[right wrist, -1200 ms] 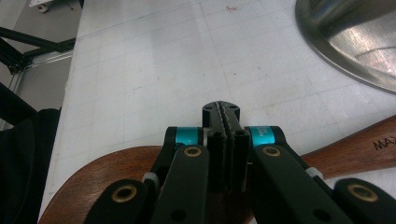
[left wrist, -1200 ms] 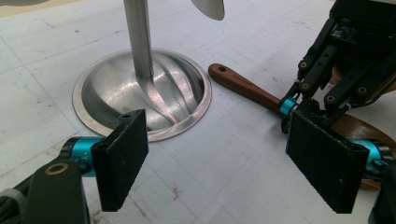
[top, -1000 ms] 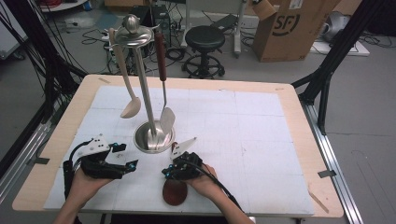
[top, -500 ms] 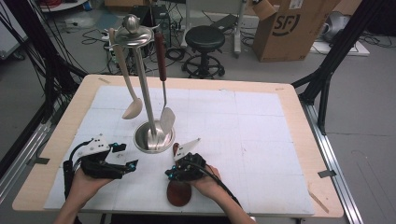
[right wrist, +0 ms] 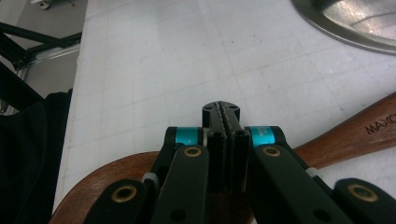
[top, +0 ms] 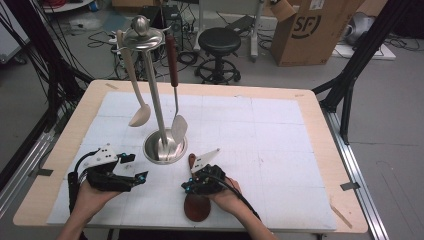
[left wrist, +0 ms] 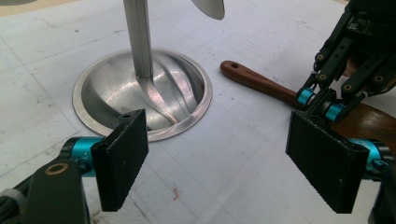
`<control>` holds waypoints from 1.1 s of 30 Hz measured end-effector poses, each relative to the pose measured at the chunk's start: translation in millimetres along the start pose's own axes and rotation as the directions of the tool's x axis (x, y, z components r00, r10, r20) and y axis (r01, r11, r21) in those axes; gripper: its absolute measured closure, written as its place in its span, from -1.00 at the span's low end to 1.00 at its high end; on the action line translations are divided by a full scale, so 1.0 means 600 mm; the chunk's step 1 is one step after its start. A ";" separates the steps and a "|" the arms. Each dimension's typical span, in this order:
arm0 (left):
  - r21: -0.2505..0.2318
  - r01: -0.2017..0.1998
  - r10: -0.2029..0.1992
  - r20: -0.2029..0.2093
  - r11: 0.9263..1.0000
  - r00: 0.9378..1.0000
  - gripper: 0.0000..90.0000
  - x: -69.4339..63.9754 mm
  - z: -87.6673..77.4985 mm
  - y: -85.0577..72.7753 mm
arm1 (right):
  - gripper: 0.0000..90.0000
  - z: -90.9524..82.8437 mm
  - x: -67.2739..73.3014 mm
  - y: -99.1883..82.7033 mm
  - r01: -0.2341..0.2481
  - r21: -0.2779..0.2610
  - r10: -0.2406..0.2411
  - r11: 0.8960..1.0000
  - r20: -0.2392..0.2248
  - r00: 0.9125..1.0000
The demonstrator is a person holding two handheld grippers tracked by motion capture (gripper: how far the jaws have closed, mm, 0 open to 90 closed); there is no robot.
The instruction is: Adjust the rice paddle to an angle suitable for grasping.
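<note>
A wooden spoon (top: 197, 210) lies flat near the table's front edge, its handle pointing at the steel utensil stand (top: 159, 102). My right gripper (top: 189, 184) hovers over the spoon's neck; its jaws are shut pad to pad with nothing between them (right wrist: 221, 114), and the spoon (right wrist: 355, 135) passes beneath. To the left, my left gripper (top: 137, 167) rests low on the mat, open and empty (left wrist: 224, 172), facing the stand's dished base (left wrist: 102, 98). The spoon's handle (left wrist: 254, 80) and the right gripper (left wrist: 345, 60) show beyond its right pad.
A cream ladle (top: 136, 116) and a red-handled spatula (top: 178, 127) hang from the stand's top ring. A white gridded mat (top: 280, 140) covers the table. Behind the table stand a stool (top: 219, 42) and a cardboard box (top: 312, 27).
My right hand has edged slightly to the right over the wooden spoon. My left gripper has kept still.
</note>
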State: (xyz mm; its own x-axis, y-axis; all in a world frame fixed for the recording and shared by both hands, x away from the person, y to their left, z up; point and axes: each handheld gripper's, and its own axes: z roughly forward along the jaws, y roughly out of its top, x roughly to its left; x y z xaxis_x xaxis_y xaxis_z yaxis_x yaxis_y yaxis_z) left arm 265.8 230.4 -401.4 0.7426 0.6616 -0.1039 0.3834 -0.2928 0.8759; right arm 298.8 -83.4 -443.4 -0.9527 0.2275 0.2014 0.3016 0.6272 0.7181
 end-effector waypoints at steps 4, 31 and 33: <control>0.001 -0.001 0.001 -0.002 1.000 1.000 -0.52 0.000 0.000 0.000 | 0.98 -0.003 -0.002 -0.003 0.003 -0.004 -0.003 1.000 0.000 1.000; 0.004 -0.004 0.004 0.003 1.000 1.000 -0.52 -0.002 0.001 0.000 | 0.98 0.004 0.020 -0.002 0.024 0.017 -0.024 1.000 -0.032 0.999; 0.003 -0.003 0.003 0.003 1.000 1.000 -0.52 -0.002 0.001 0.001 | 0.98 0.003 0.020 -0.004 0.029 0.016 -0.028 0.999 -0.033 0.999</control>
State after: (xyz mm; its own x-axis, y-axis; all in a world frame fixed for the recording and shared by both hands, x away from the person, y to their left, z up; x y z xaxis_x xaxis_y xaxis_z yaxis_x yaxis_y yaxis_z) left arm 265.6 229.1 -401.4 0.7453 0.6589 -0.1021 0.3827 -0.2974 0.8747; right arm 286.5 -81.0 -444.1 -0.9616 0.1846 0.2032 0.2745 0.6454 0.7128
